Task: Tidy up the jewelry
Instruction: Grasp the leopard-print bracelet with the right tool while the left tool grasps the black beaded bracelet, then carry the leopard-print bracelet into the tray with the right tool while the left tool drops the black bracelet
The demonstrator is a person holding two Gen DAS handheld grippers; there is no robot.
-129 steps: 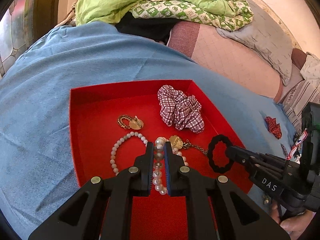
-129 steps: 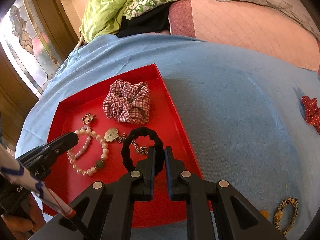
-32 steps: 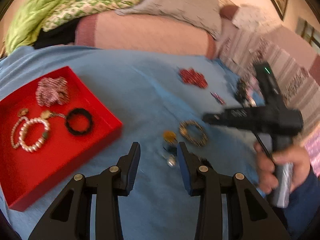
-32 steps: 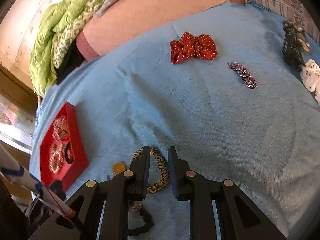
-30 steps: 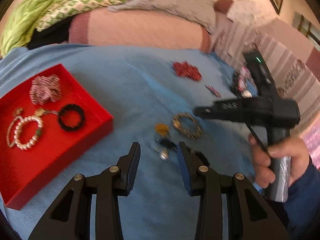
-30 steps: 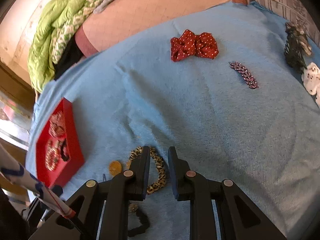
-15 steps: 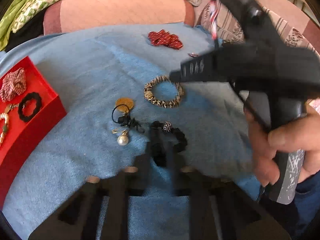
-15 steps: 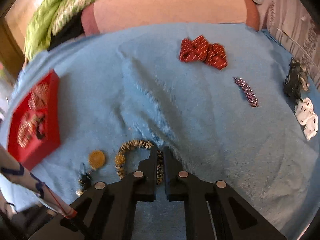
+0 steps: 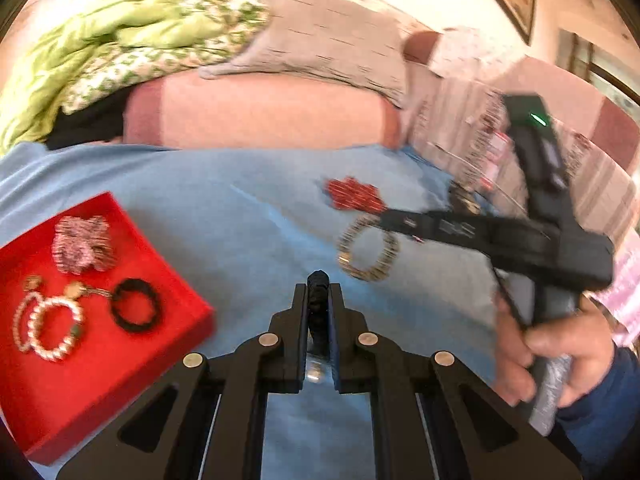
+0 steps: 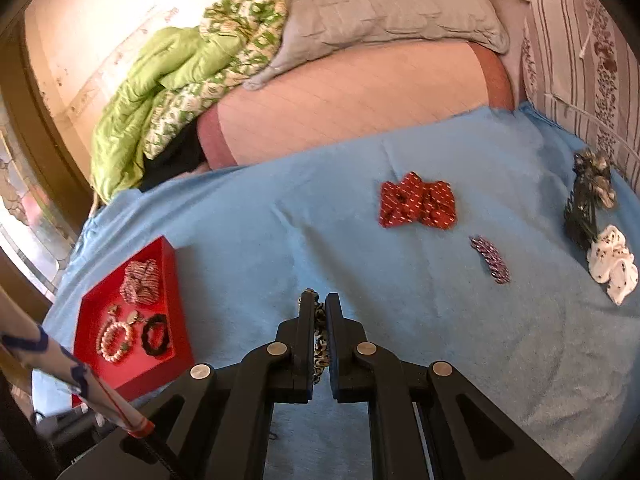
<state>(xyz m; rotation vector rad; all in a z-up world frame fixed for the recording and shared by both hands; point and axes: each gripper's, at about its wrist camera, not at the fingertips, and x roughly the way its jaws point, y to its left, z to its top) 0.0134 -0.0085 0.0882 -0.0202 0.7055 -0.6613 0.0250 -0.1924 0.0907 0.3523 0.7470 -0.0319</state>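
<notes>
Above the blue terry blanket (image 10: 400,320), left fingers (image 9: 299,312) pinch a black beaded band (image 9: 318,300), right fingers (image 10: 307,320) a leopard-print ring (image 10: 319,344).

Bright, warm daylight floods both views. Fisheye bending darkens the corners; the left wrist view is smeared by motion blur.

- The tray (image 10: 170,258) is bright red.
- Inside the tray: a red-and-white plaid scrunchie (image 10: 142,282), a plain black hair tie (image 10: 156,338) and a cream pearl bracelet (image 10: 116,338).
- Right of the tray, the blanket (image 10: 360,280) is light blue.
- Farther right lies a red bow (image 10: 418,200) with pale dots.
- The leopard-print band (image 10: 320,344) is tan and black.
- The quilt (image 10: 160,80) is lime green.
</notes>
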